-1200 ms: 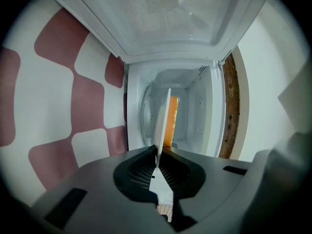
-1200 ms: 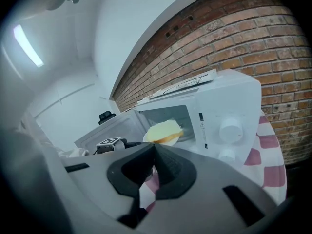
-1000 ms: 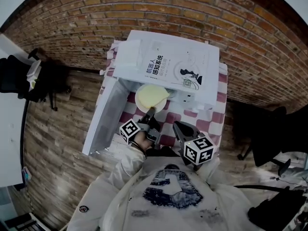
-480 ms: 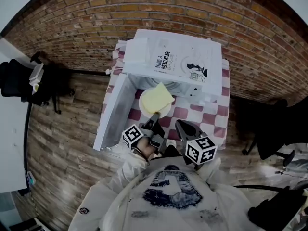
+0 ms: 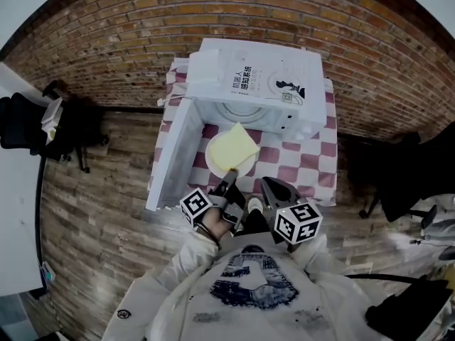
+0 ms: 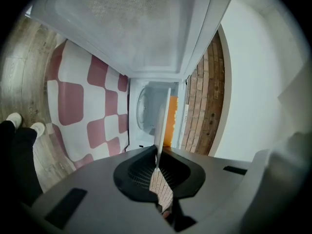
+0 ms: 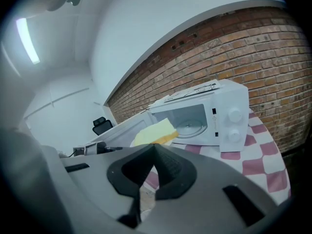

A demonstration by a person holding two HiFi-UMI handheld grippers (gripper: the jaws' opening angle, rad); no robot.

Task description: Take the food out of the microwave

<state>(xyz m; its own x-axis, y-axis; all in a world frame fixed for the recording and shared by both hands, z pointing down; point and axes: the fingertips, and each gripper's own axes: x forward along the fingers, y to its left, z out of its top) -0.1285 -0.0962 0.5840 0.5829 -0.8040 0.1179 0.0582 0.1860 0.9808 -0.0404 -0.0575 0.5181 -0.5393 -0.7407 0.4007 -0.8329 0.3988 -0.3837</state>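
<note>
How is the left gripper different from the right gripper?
The left gripper is shut on the rim of the plate that carries the yellow food. The right gripper is shut on nothing and is apart from the plate. The left gripper is rolled onto its side, facing the open microwave. The right gripper is roughly upright. Both carry a cube with square markers.

The counter (image 5: 314,168), draped in a red-and-white checked cloth (image 5: 284,170), stands on a plank floor (image 5: 92,204). A white microwave (image 7: 233,117) sits on the cloth, its back toward the brick wall (image 5: 142,41) and its door (image 5: 170,155) swung open.
</note>
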